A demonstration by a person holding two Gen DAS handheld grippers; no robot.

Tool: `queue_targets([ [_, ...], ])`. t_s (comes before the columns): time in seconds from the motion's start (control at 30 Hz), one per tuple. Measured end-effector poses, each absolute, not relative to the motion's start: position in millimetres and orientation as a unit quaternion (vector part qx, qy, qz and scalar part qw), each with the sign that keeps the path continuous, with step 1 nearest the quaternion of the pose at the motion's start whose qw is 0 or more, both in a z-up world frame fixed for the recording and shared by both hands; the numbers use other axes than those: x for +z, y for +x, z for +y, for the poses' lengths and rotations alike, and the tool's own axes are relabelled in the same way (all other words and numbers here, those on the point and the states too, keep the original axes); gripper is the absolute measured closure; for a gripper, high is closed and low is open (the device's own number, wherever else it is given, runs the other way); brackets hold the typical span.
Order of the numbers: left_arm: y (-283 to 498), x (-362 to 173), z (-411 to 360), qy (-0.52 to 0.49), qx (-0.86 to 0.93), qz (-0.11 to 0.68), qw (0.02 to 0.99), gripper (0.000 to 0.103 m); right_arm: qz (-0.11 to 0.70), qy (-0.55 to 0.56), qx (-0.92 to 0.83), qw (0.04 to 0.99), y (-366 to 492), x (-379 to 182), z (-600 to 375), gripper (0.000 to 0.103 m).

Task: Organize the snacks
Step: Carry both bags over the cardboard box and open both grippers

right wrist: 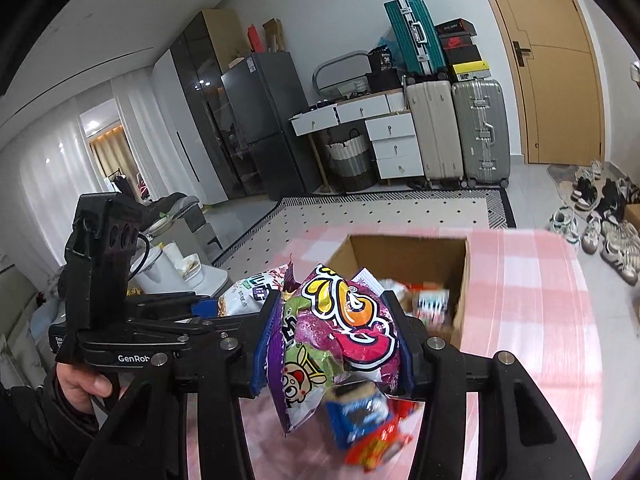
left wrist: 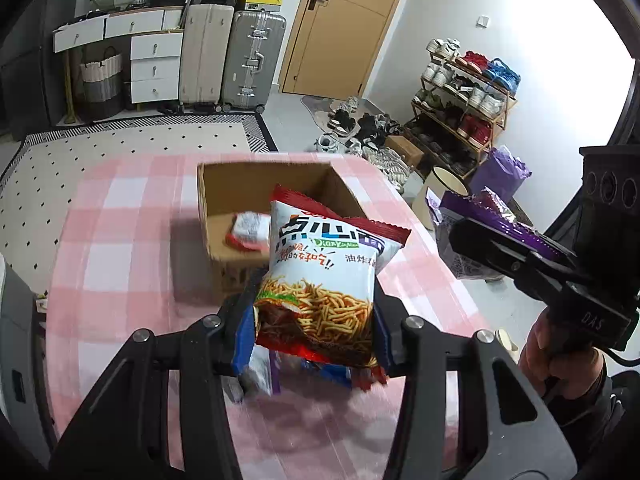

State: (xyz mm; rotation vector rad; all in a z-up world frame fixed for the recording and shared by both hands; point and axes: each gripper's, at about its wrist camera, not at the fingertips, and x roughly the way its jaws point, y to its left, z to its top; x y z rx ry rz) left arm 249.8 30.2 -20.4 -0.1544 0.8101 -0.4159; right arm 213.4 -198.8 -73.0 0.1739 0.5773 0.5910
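My left gripper [left wrist: 314, 316] is shut on a white and red noodle-snack bag [left wrist: 320, 272], held above the pink checked table [left wrist: 120, 220]. Beyond it stands an open cardboard box [left wrist: 224, 184] with a red and white packet [left wrist: 250, 232] inside. At the right of the left wrist view, my right gripper [left wrist: 464, 232] carries a purple bag [left wrist: 496, 220]. In the right wrist view, my right gripper [right wrist: 332, 332] is shut on that purple snack bag [right wrist: 352, 320]. The box [right wrist: 404, 252] lies ahead of it, with several packets [right wrist: 428, 304] inside. My left gripper [right wrist: 208, 308] with its noodle bag [right wrist: 248, 292] shows at the left.
Loose snack packets lie on the table under the grippers: a blue one [right wrist: 356, 412], a red one [right wrist: 376, 448], and blue and red ones [left wrist: 332, 372]. Beyond the table are a dotted rug [left wrist: 120, 152], suitcases [left wrist: 252, 64], drawers [left wrist: 154, 68], a shoe rack [left wrist: 464, 96] and a door [left wrist: 344, 28].
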Motion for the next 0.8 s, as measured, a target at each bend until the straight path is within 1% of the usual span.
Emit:
queue_targets([
  [0.2, 291.8, -6.4, 29.3, -0.067, -0.191, 0.392, 0.898, 0.059, 0.284, 0.097, 0.286, 0.91, 257.9, -62.2, -197.3, 0.054],
  [0.47, 357.8, -15.9, 32.2, -0.078, -0.175, 0.415, 0.89, 0.059, 0.3, 0.106, 0.277, 0.907, 325.1, -67.3, -193.3, 0.054],
  [0.67, 400.1, -44.7, 24.6, -0.079, -0.169, 0.433, 0.882, 0.059, 0.319, 0.097, 0.266, 0.904, 365.6, -87.7, -185.9, 0.054],
  [0.8, 414.8, -69.5, 20.0, -0.081, -0.166, 0.447, 0.875, 0.059, 0.337, 0.096, 0.259, 0.9, 380.0, -108.9, -182.9, 0.054],
])
